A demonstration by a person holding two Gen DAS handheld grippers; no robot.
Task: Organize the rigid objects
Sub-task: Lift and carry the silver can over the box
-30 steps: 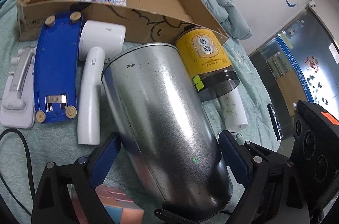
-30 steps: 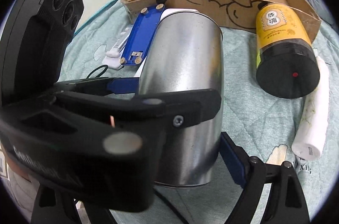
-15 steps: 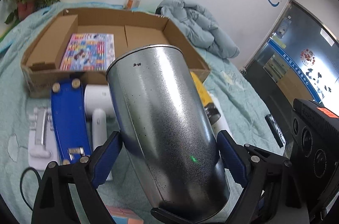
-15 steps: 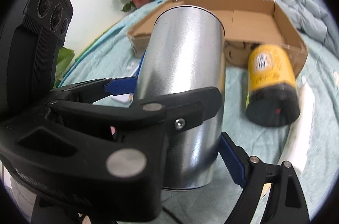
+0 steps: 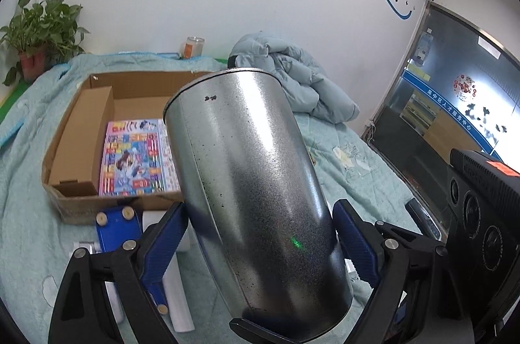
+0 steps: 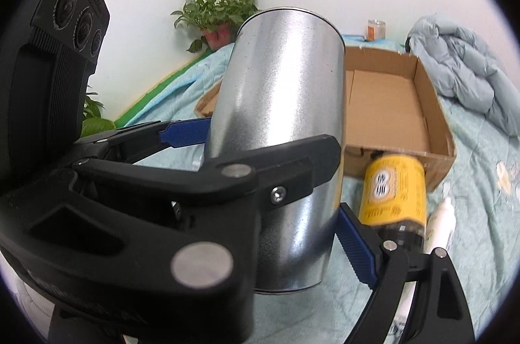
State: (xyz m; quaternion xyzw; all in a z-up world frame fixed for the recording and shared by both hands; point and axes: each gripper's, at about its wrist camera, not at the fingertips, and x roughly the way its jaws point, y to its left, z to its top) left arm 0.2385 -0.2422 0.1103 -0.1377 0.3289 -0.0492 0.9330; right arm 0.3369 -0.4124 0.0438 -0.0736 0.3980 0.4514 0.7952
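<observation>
A tall silver metal can [image 5: 256,181] fills the middle of both views [image 6: 286,123] and is lifted above the bed, tilted. My left gripper [image 5: 260,243] is shut on the metal can low on its body, blue pads on both sides. My right gripper [image 6: 273,201] spans the can from the other side; its right blue pad [image 6: 354,246] is by the can wall, contact unclear. An open cardboard box [image 5: 81,129] lies behind, also seen in the right wrist view [image 6: 399,103], with a colourful booklet [image 5: 136,155] inside.
A yellow-labelled jar [image 6: 393,197] and a white bottle [image 6: 442,217] lie on the teal quilt by the box's front. A blue flat device [image 5: 117,233] and a white tube [image 5: 175,301] lie under the can. A folded jacket [image 5: 292,77], a potted plant [image 5: 35,35] and a glass door [image 5: 455,110] surround the bed.
The metal can has been lifted off the quilt and raised with both grippers. The view has tipped up, so the box interior, wall and jacket now show behind it.
</observation>
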